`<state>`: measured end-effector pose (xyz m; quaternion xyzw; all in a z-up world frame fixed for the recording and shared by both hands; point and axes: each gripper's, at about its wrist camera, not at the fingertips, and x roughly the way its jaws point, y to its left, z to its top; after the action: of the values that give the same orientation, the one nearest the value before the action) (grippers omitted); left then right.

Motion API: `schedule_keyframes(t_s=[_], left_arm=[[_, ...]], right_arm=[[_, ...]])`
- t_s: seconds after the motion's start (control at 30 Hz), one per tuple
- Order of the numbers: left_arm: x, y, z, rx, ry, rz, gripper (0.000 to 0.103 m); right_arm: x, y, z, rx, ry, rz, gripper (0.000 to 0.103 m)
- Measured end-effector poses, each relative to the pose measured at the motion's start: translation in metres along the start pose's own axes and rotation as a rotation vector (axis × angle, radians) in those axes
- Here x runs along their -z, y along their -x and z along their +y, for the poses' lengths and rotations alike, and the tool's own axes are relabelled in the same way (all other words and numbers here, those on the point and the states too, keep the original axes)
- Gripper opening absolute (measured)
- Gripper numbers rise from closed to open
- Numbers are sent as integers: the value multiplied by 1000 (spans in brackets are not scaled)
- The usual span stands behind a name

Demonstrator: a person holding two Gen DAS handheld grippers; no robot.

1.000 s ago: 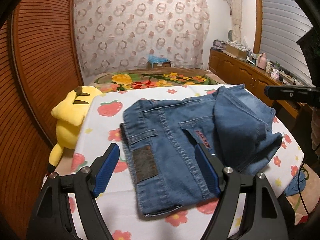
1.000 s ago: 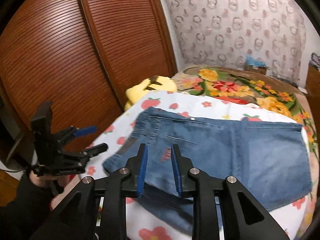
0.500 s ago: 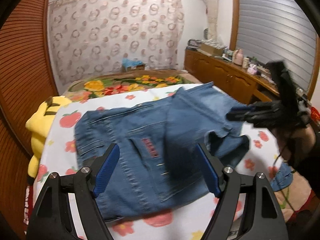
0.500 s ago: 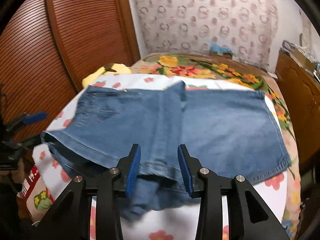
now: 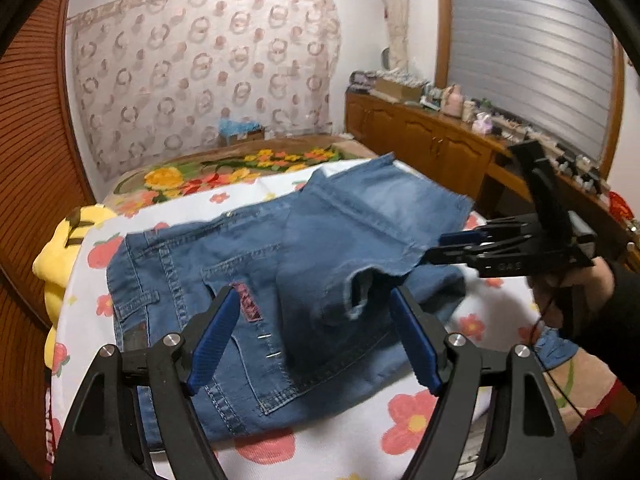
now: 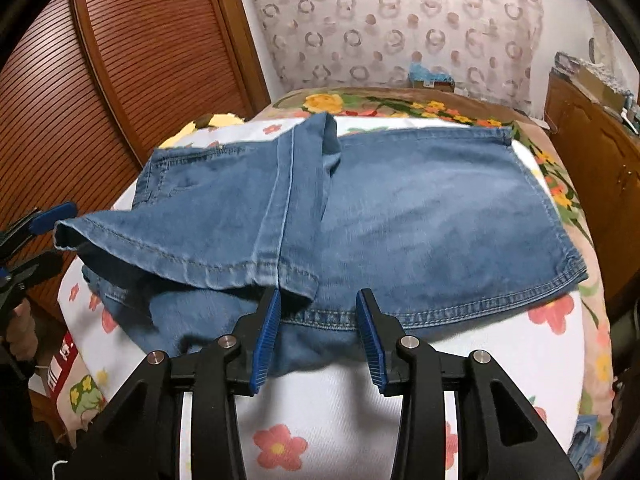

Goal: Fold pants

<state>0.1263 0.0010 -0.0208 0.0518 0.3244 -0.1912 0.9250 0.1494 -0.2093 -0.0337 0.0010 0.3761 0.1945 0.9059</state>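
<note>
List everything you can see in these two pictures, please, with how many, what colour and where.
jeans: one, blue denim, partly folded on the bed.
sheet: one, white with red flowers and strawberries, under the jeans.
blanket: one, flowered yellow and red, beyond the sheet.
plush toy: one, yellow, at the bed's left edge.
wardrobe doors: brown slatted wood, left of the bed.
curtain: one, pale with ring pattern, on the far wall.
cabinet: one, brown wood, along the right wall, small items on top.
left gripper: one, black with blue pads, open over the jeans.
right gripper: one, black with blue pads, open at the jeans' near hem.
</note>
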Motion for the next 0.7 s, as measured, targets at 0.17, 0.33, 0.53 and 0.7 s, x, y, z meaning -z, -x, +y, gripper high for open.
schedule_keyframes(t_s=[0.17,0.33,0.53,0.7], left_arm=[[6,-22,10,7,23,47,54],[7,-19,13,64,41,29,17],[4,14,23,82,71,-43,7],[9,48,43,35,97,-96,6]], right_arm=[[-16,-24,-4,-27,3,-4,41],[-33,-43,-7,-78,24,5,10],[-75,-37,15,-98,118,-65,4],[-116,-34,61,-124,219,-124,4]])
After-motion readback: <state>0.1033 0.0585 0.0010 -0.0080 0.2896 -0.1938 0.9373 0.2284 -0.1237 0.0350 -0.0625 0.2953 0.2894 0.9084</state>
